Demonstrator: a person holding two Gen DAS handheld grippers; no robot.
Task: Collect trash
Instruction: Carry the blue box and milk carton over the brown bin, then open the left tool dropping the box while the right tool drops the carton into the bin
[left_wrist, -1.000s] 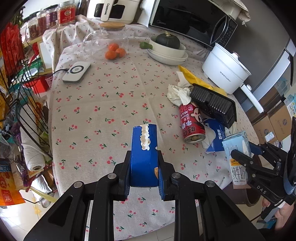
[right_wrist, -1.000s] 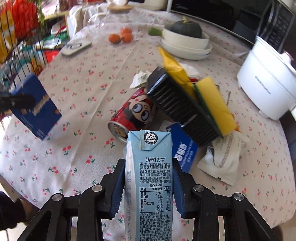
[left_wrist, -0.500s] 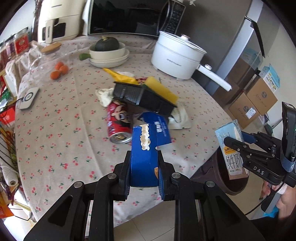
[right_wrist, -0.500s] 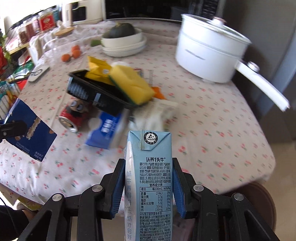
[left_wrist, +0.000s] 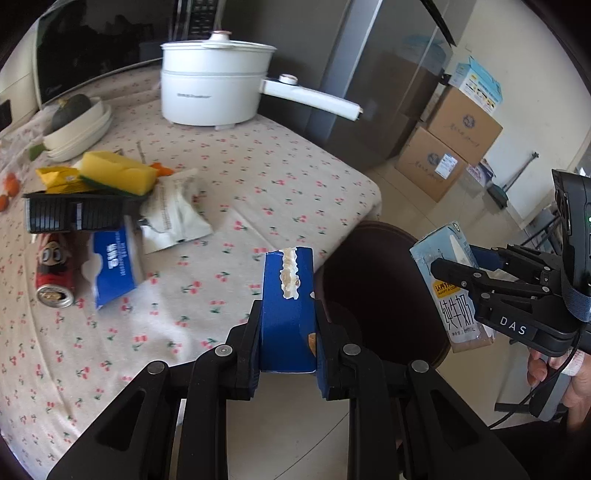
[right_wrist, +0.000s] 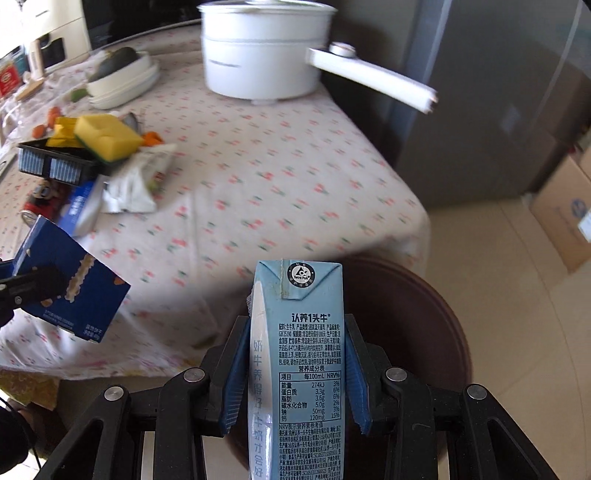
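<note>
My left gripper (left_wrist: 288, 325) is shut on a dark blue torn-open box (left_wrist: 286, 295), held off the table's edge beside a dark brown round bin (left_wrist: 380, 295). The box also shows in the right wrist view (right_wrist: 70, 288). My right gripper (right_wrist: 295, 373) is shut on a light blue milk carton (right_wrist: 299, 354), held above the bin (right_wrist: 417, 317). The carton shows in the left wrist view (left_wrist: 450, 288) at the bin's right. On the table lie a red can (left_wrist: 53, 273), a blue packet (left_wrist: 114, 258), a white wrapper (left_wrist: 173, 218) and a black tray (left_wrist: 74, 210).
A yellow sponge (left_wrist: 118, 173) and yellow wrapper (left_wrist: 59, 177) sit on the tray. A white pot (left_wrist: 214, 88) with a long handle stands at the table's back. Stacked bowls (left_wrist: 77, 129) hold a squash. Cardboard boxes (left_wrist: 450, 147) stand on the floor by a grey fridge (left_wrist: 373, 74).
Both grippers have swung right, from over the table to its right edge, carrying the box and the carton. The bin is now beneath and just ahead of them.
</note>
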